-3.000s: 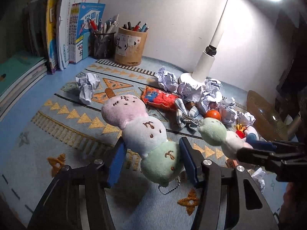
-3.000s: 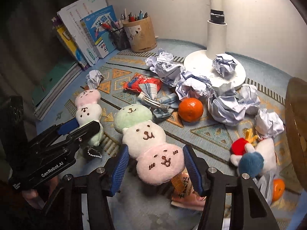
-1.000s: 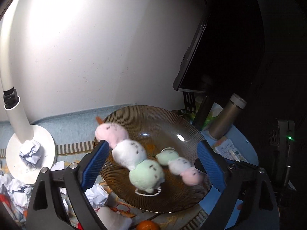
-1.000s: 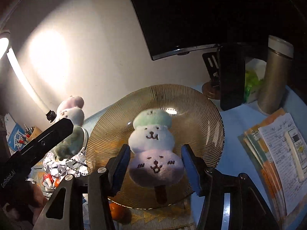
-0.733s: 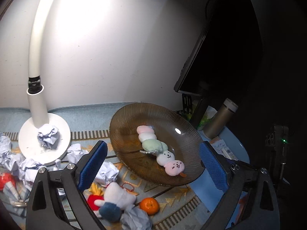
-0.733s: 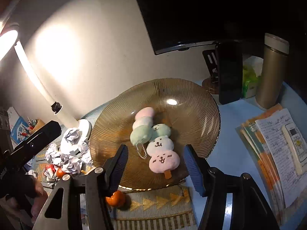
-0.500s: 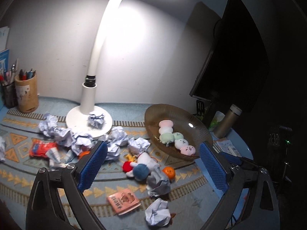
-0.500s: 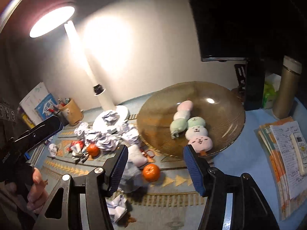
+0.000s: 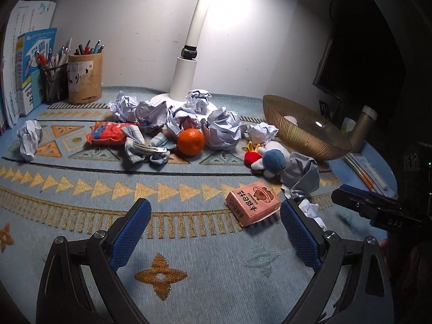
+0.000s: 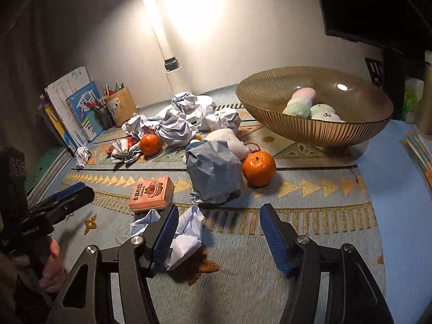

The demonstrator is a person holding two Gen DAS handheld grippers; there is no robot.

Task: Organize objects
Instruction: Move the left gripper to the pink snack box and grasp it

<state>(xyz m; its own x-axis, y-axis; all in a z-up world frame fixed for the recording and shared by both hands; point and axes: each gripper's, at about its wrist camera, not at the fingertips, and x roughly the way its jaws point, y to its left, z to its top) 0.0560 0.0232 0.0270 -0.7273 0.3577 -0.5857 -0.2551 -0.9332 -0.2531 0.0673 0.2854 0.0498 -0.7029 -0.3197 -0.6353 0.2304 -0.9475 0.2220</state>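
Fingers of the left gripper [image 9: 214, 232] stand spread and empty, and the right gripper [image 10: 218, 236] is opening with nothing between. Beside the pink box [image 10: 151, 193], a crumpled paper [image 10: 186, 239] touches one right finger, so a careless closing could catch it. Behind the box, the bowl [image 10: 318, 132] rim hides most of the plush skewers [image 10: 310, 108].

A pale blue woven mat [image 9: 81, 243] with gold triangle bands and black lines covers the desk. On it lie a glossy orange tangerine [image 9: 190, 141], a salmon-pink carton [image 9: 252, 201] printed with a brown bear, and white crumpled paper balls [image 9: 151, 112]. The ribbed amber glass bowl [image 10: 324, 132] holds pastel pink, green and white plush dumplings [image 10: 310, 106].
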